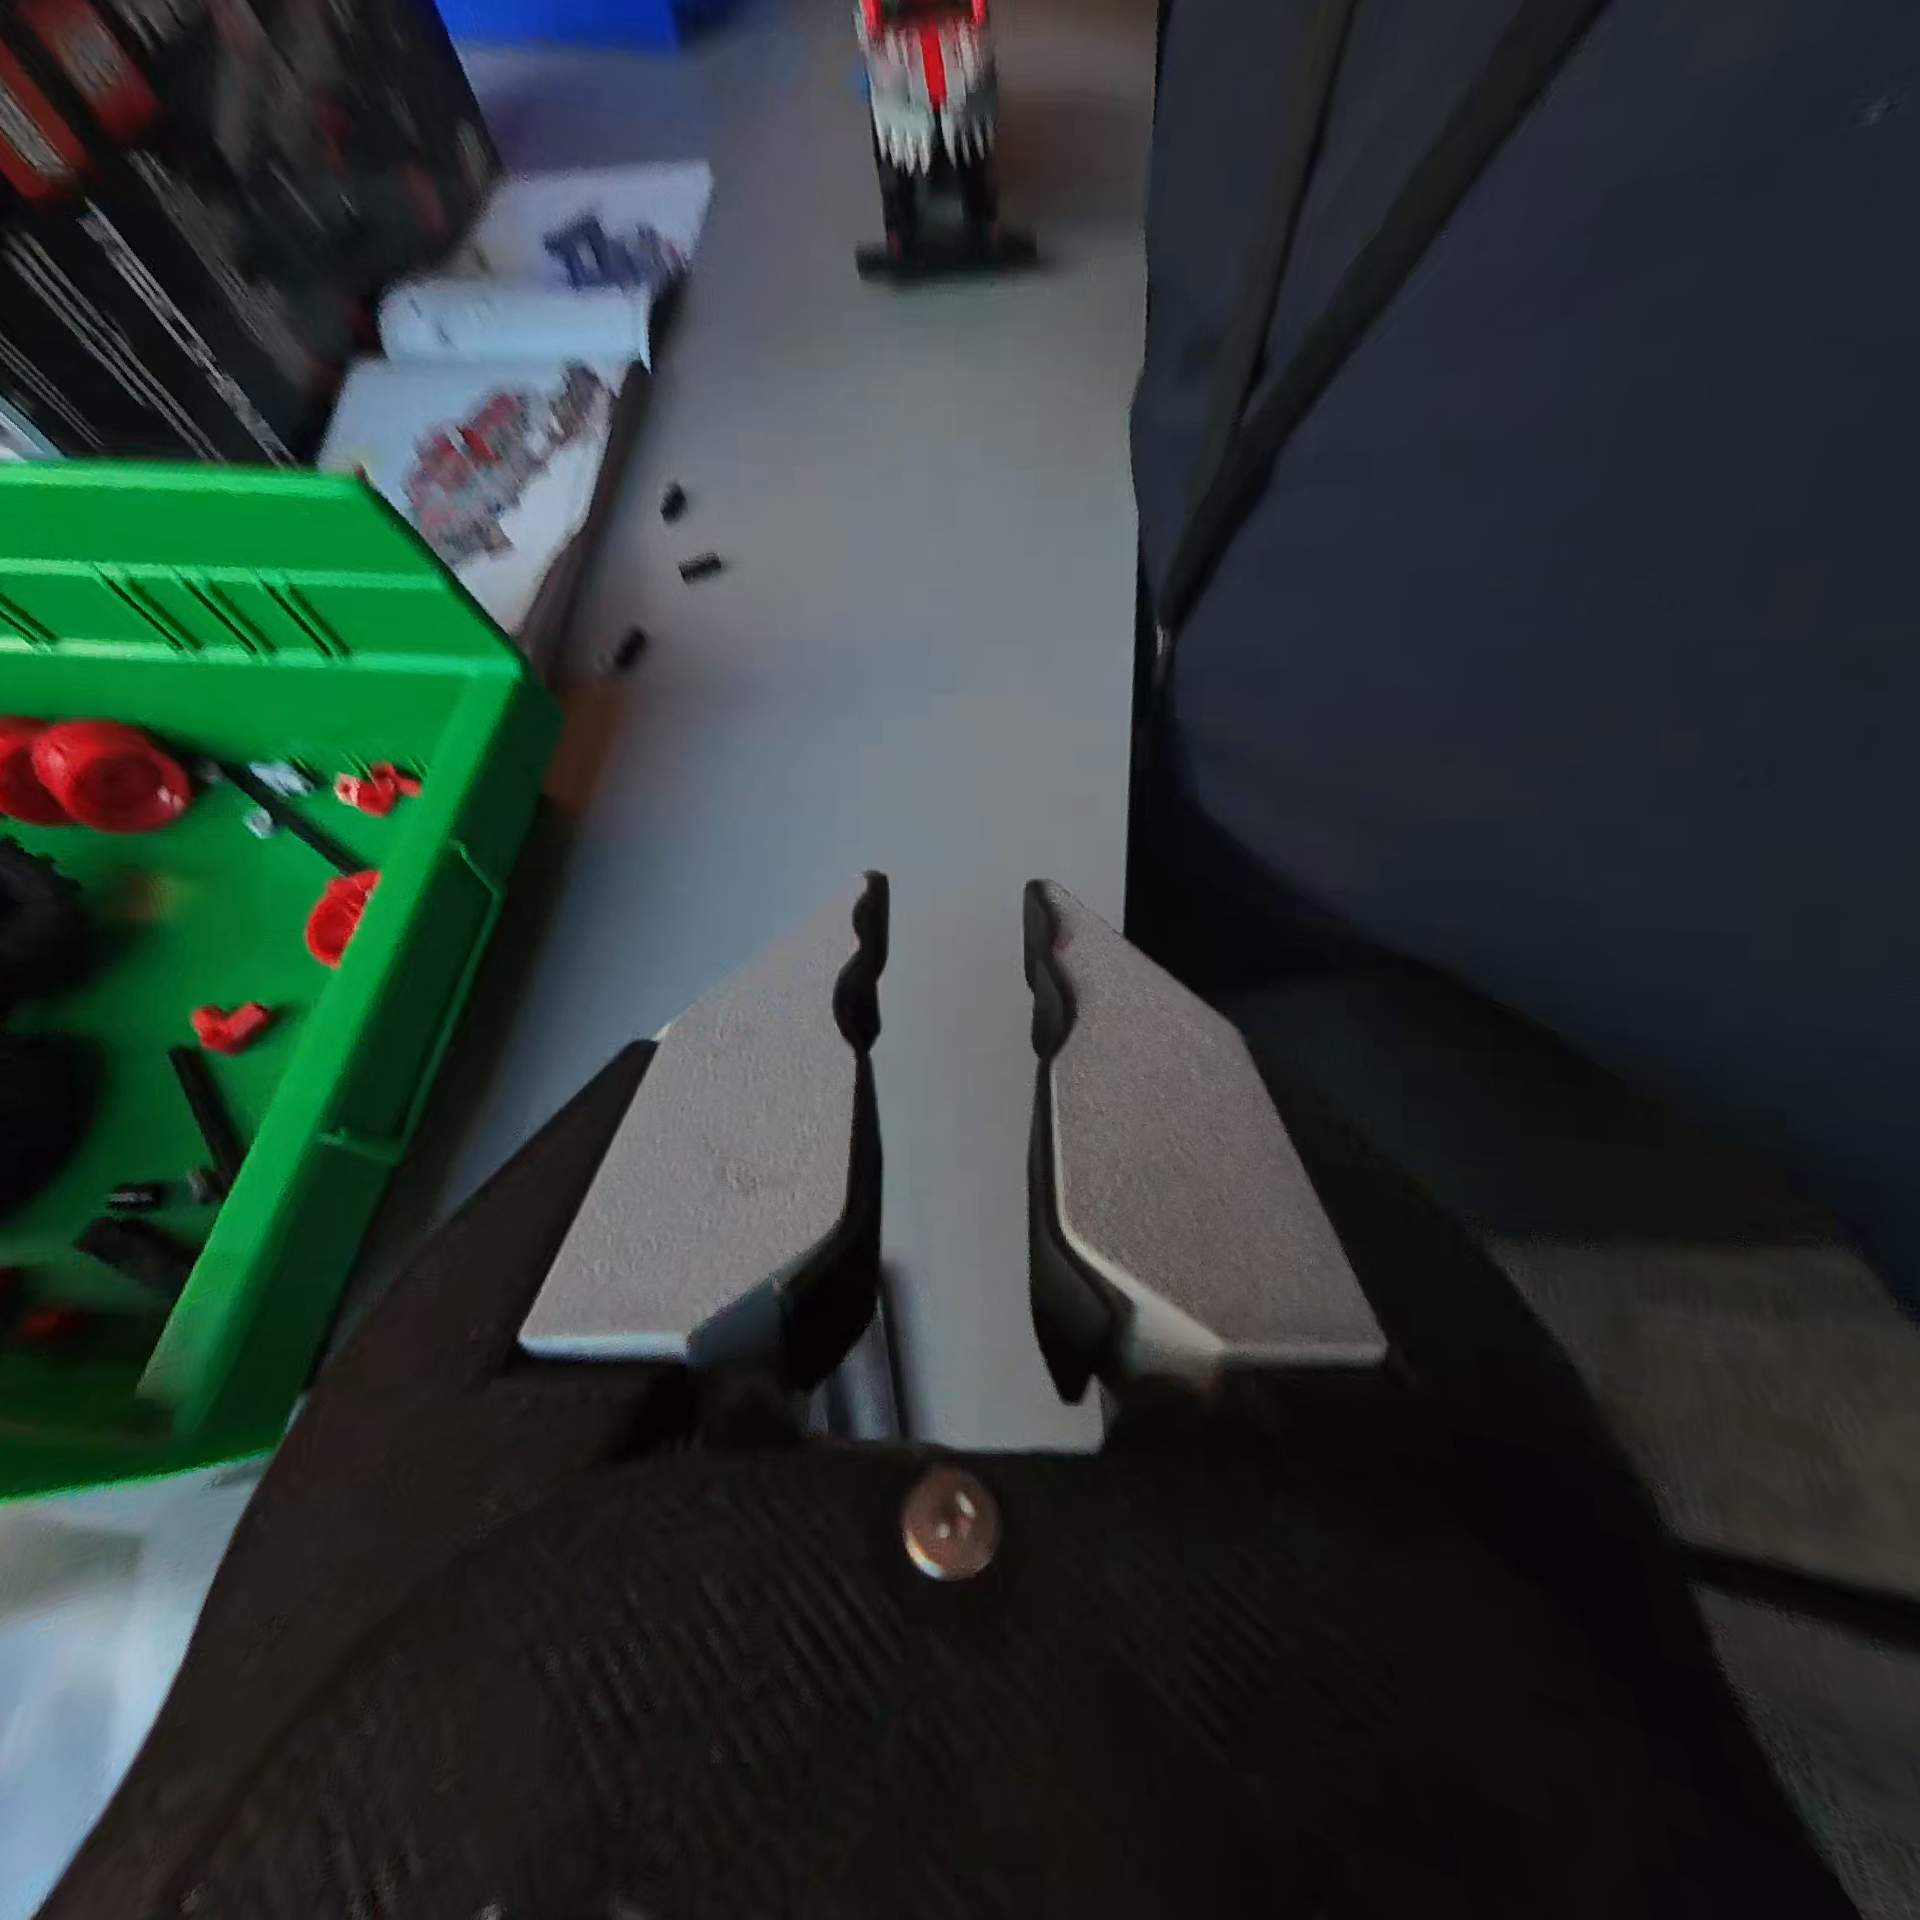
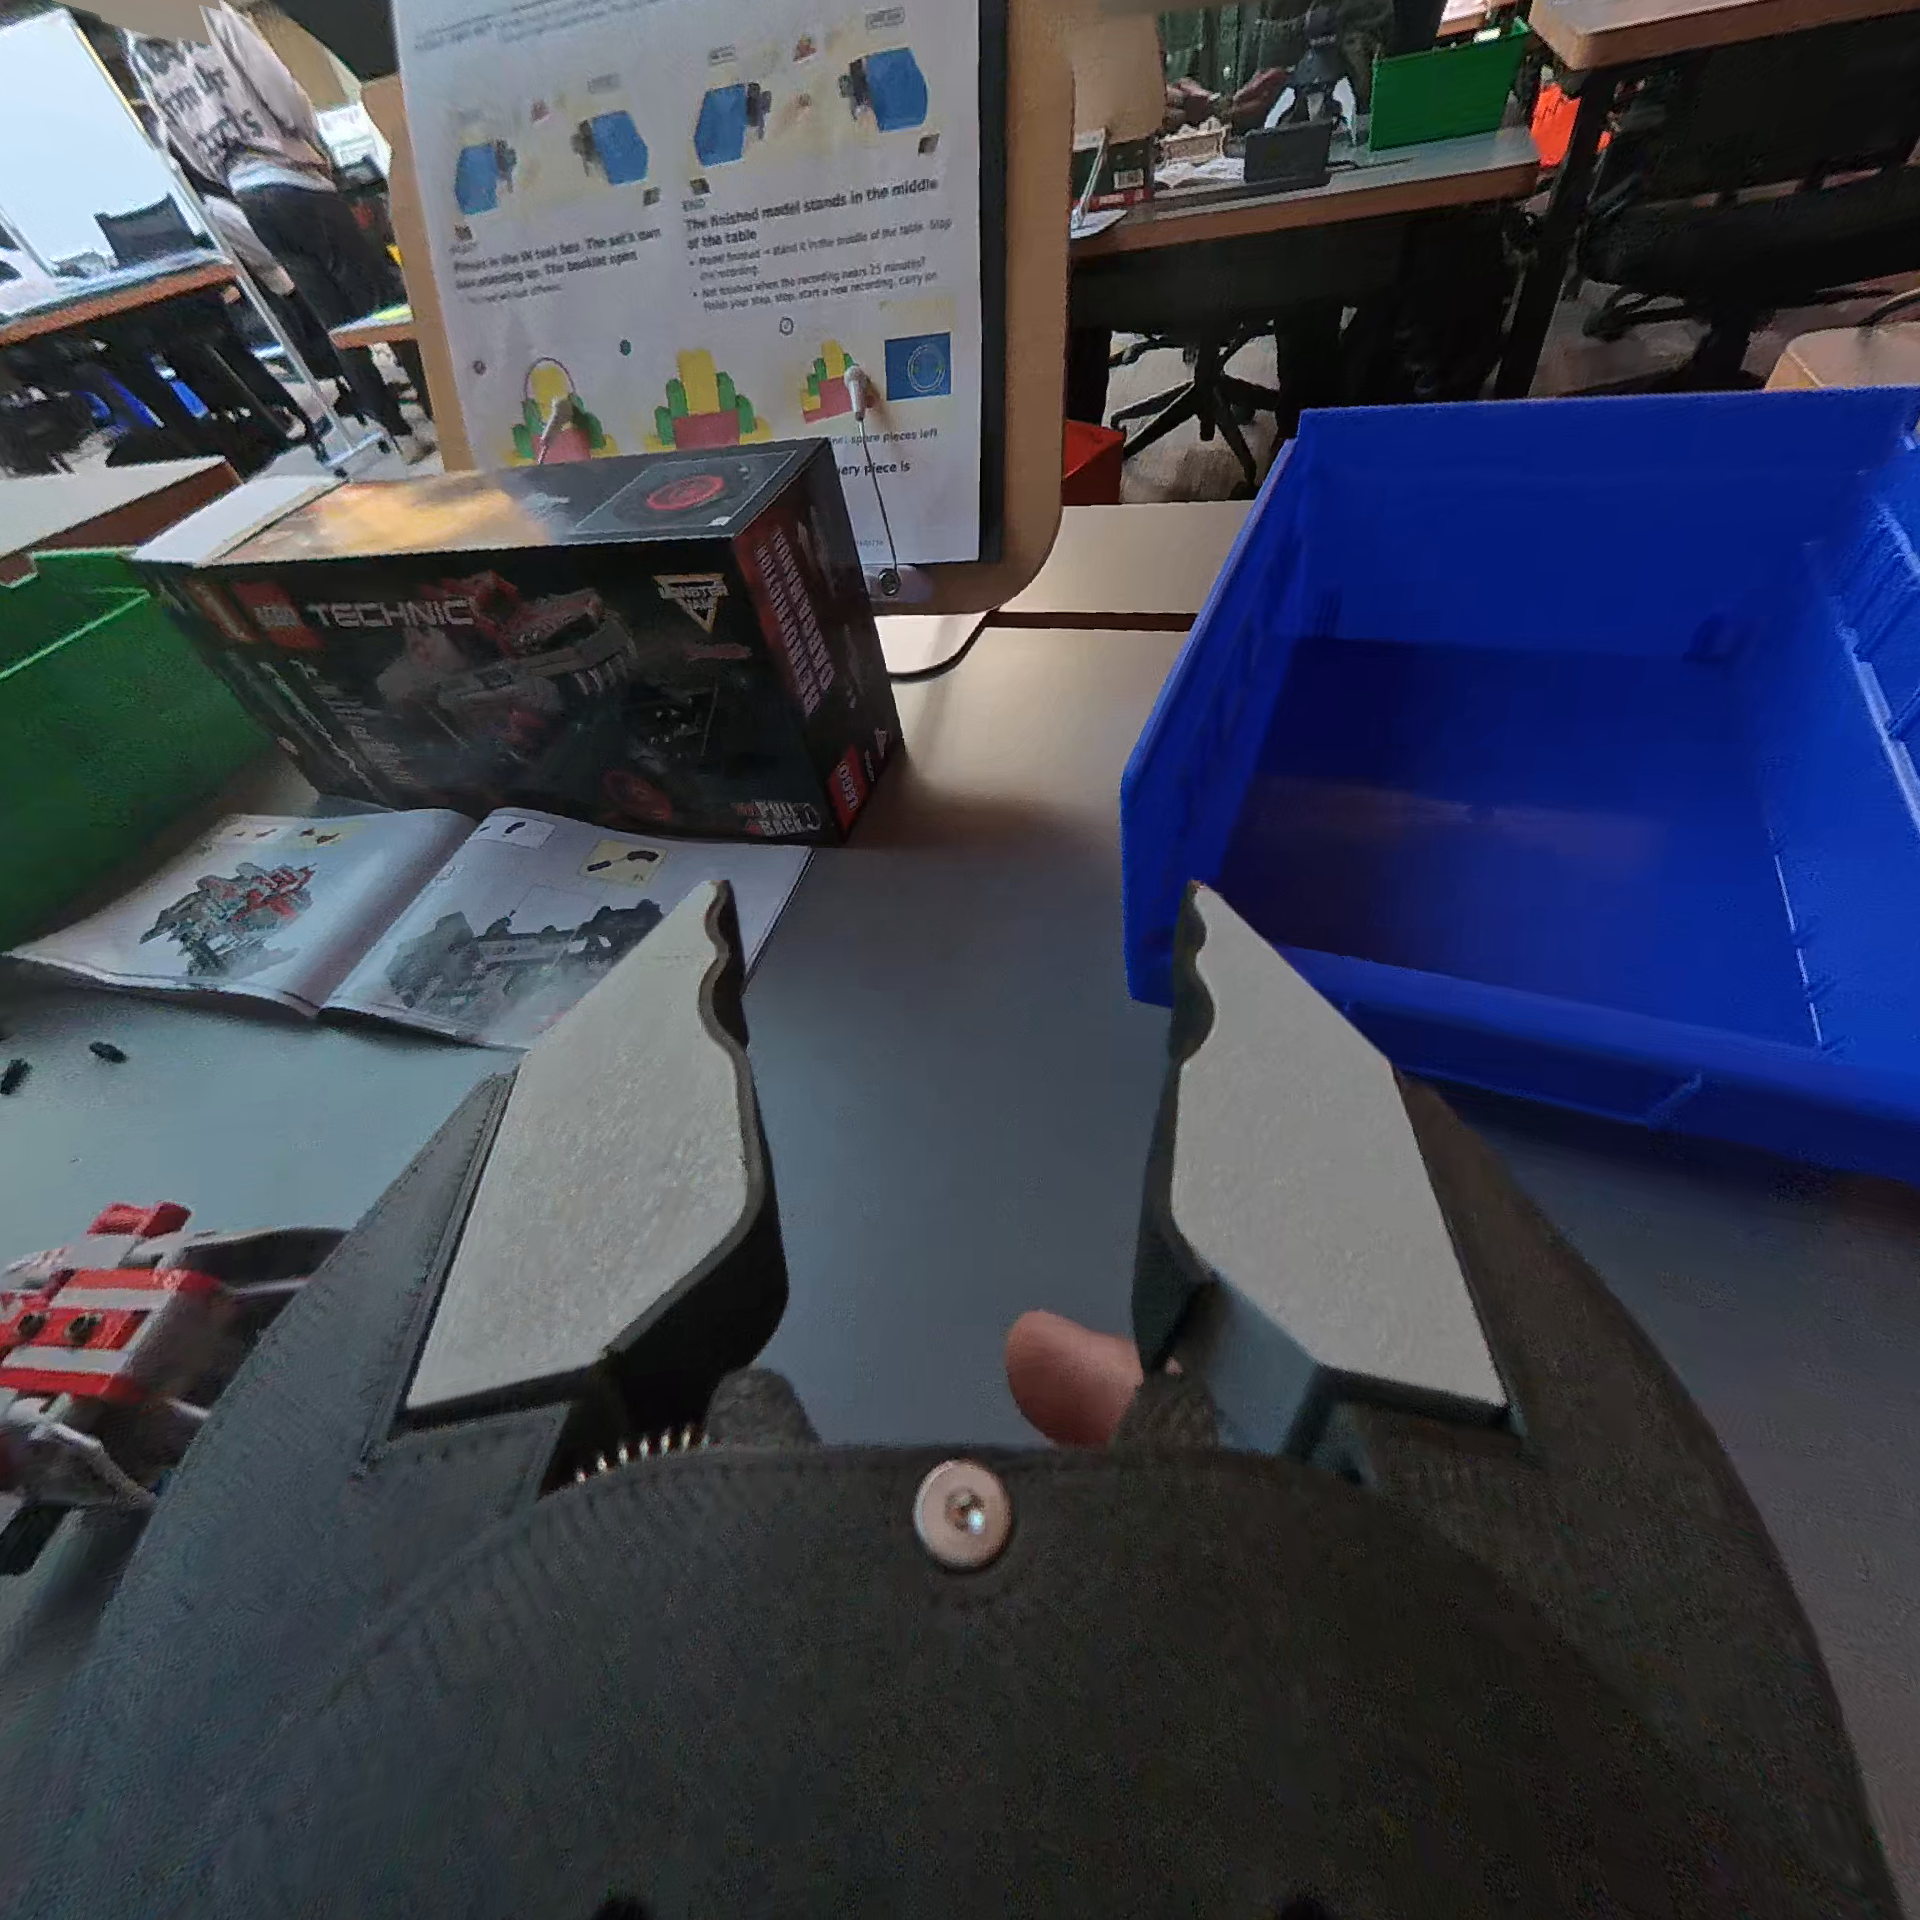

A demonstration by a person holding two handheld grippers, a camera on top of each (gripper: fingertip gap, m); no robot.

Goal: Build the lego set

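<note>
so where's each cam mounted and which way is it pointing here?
Left wrist view: on the left gripper, facing along the grey table past the green bin toward the partly built model; own open fingers show.
Right wrist view: on the right gripper, facing the set box, open booklet and blue bin; own open fingers and a fingertip show.
Shared: table, booklet, model, green bin.

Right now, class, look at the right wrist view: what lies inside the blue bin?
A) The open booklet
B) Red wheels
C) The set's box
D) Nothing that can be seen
D: the blue bin shows only its bare floor, while the open booklet and the set's box sit on the table to its left.
</note>
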